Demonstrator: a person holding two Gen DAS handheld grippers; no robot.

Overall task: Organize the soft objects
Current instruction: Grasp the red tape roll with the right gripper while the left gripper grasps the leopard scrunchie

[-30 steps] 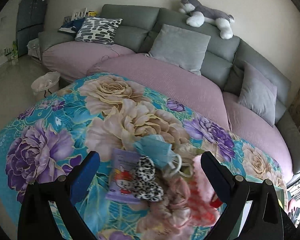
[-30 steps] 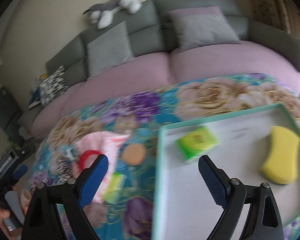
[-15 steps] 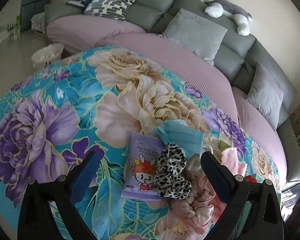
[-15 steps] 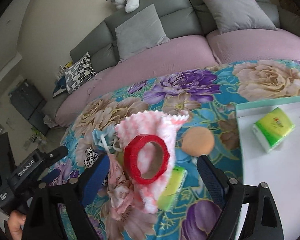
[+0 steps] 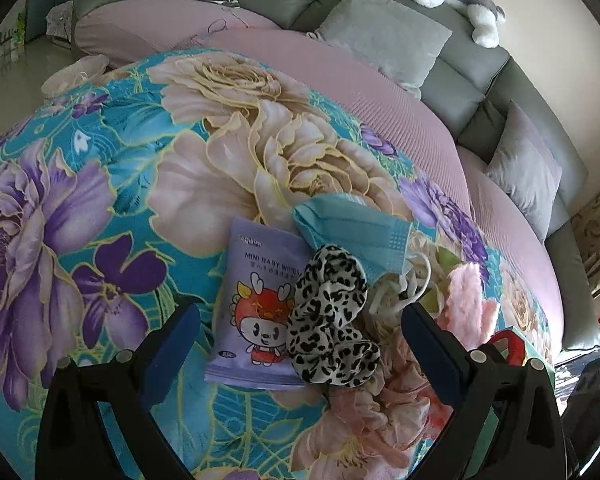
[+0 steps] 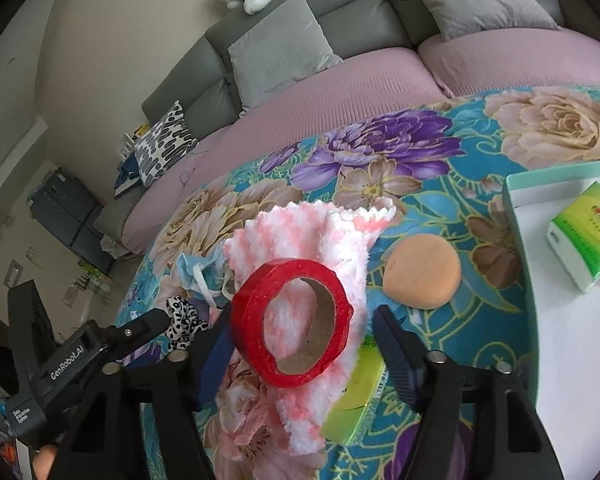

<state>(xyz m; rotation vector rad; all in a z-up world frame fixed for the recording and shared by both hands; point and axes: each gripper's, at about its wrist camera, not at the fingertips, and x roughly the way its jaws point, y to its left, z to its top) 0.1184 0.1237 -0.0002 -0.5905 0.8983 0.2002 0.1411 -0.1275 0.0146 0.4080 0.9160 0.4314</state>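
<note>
Two grippers come at one small heap of soft things on the flowered cloth [image 5: 112, 168] that covers the counter. The heap lies near the white tray [image 6: 520, 216] with the green rim, so each thing has only a short way to go.

The right gripper [image 6: 300, 350] sits low over the red tape roll [image 6: 294, 322]. The roll rests tilted on the pink and white fluffy cloth [image 6: 300, 236]. The jaws are closing, with the roll and the cloth under it between them, but the pads do not press on anything yet. I think the roll must come off first, because it is hard and it pins the cloth down.

An orange sponge puff [image 6: 422, 272] lies just beside the fluffy cloth, and a green tissue pack [image 6: 358, 392] peeks out from under it. Another green tissue pack [image 6: 584, 236] already lies in the tray, so the tray looks like the place for the soft things.

The left gripper [image 5: 300, 340] is wide and holds nothing. It points down at the purple baby wipes pack [image 5: 256, 300] and the leopard scrunchie [image 5: 328, 316], which lies partly on the pack. A blue face mask [image 5: 352, 232] lies behind them, touching the scrunchie. The gripper hangs there so it can pick one next, I guess.
</note>
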